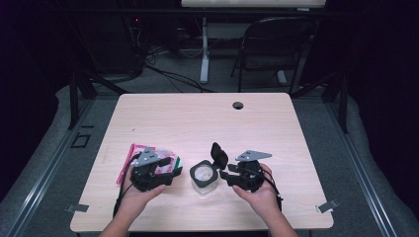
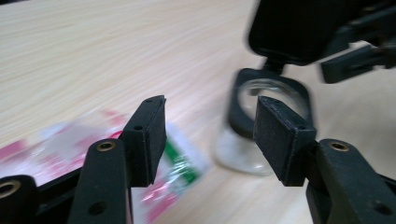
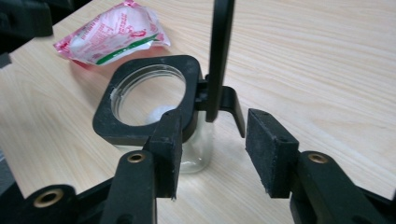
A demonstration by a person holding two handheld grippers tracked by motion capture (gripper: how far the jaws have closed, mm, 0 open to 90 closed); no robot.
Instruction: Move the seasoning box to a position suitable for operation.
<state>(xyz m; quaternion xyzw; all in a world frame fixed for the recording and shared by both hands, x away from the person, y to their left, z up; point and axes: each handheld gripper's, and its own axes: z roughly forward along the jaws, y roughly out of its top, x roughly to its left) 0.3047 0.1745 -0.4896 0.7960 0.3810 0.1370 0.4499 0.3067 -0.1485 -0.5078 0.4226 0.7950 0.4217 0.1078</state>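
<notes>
Near the front edge of the pale wooden worktop (image 1: 207, 118) stands a small clear glass jar with a square black collar and a hinged black flip lid (image 1: 203, 176), the lid upright and open. Just left of it lies a soft pink-and-white plastic sachet with a green stripe (image 3: 112, 32). The left hand-held gripper (image 2: 210, 135) hovers over the sachet, jaws wide and empty; the right hand-held gripper (image 3: 212, 149) sits beside the jar's hinge, jaws also wide, gripping nothing. The jar is probably light, rigid, slippery and breakable, best taken by its black collar. The sachet looks limp and crinkly; pinch a sealed edge. Its red printing is too blurred to read.
</notes>
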